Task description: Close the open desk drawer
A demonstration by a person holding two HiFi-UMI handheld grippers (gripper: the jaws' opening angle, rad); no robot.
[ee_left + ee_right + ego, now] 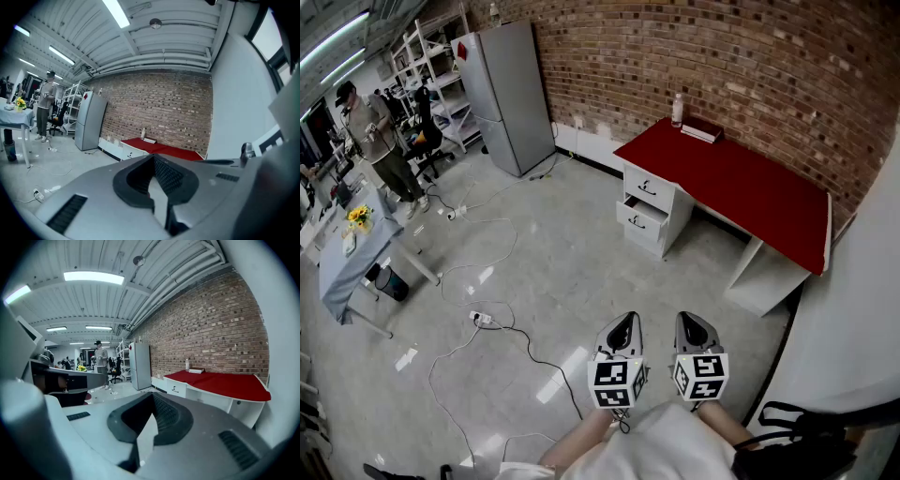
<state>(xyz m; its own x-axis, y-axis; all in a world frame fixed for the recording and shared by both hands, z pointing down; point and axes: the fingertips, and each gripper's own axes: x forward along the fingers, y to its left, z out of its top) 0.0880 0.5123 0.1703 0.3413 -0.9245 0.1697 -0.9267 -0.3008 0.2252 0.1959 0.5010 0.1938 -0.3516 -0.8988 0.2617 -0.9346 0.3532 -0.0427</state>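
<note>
Grippers idle, jaws closed
Left gripper [623, 325] and right gripper [692, 324] are pressing their jaws together on nothing; the open drawer [637, 223] is sitting well ahead of them, in the red-topped desk [741, 187].

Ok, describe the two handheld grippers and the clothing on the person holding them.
Both the left gripper and right gripper have smooth light grey shells tapering toward the jaws, lined inside with dark ribbed pads. Slotted vents mark the shells. Each carries a cube of black-and-white square markers at its rear. The person wears a white top.
</note>
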